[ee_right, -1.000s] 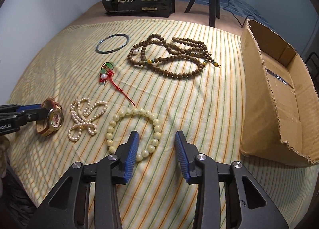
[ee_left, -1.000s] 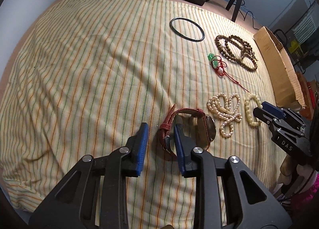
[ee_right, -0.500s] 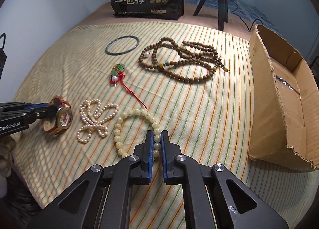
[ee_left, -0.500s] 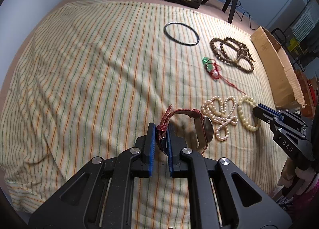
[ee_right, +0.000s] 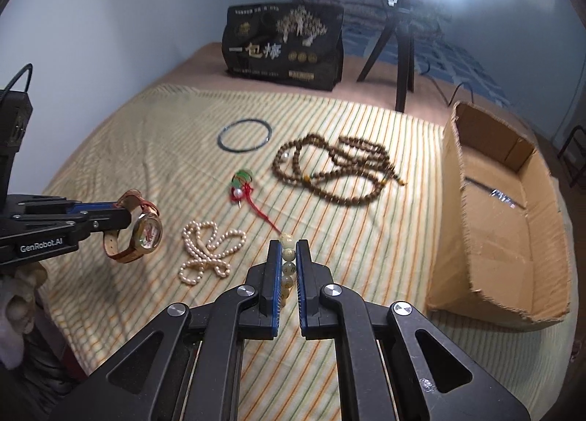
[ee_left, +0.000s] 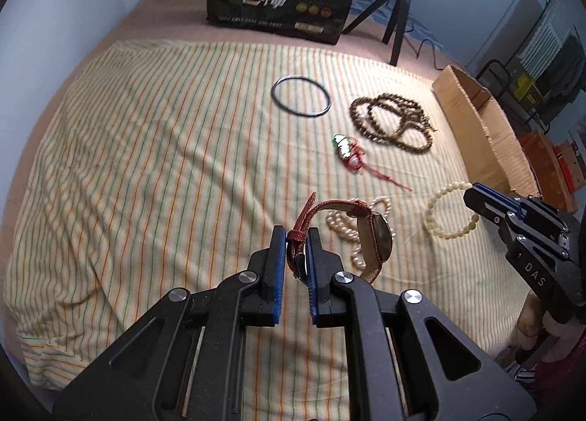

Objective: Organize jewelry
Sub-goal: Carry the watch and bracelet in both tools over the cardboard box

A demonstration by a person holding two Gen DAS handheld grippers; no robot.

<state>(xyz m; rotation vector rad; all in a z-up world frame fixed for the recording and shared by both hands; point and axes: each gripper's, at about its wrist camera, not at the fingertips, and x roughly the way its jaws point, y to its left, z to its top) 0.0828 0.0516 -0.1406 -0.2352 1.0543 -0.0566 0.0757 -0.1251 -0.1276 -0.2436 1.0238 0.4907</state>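
Observation:
My left gripper [ee_left: 296, 238] is shut on the red strap of a gold wristwatch [ee_left: 379, 238] and holds it above the striped cloth; the watch also shows in the right wrist view [ee_right: 146, 234]. My right gripper [ee_right: 288, 249] is shut on a cream bead bracelet [ee_right: 287, 267], lifted off the cloth; it also shows in the left wrist view [ee_left: 448, 210]. On the cloth lie a pearl strand [ee_right: 208, 252], a red-cord charm with a green stone [ee_right: 243, 183], a brown wooden bead necklace [ee_right: 337, 172] and a dark bangle [ee_right: 244, 135].
An open cardboard box [ee_right: 509, 216] stands at the right edge of the striped cloth [ee_left: 146, 164]. A black printed bag [ee_right: 285, 44] and a ring-light tripod [ee_right: 403, 55] stand at the back.
Both grippers closed, the left on the watch strap and the right on the cream bracelet, then both lifted their pieces off the cloth.

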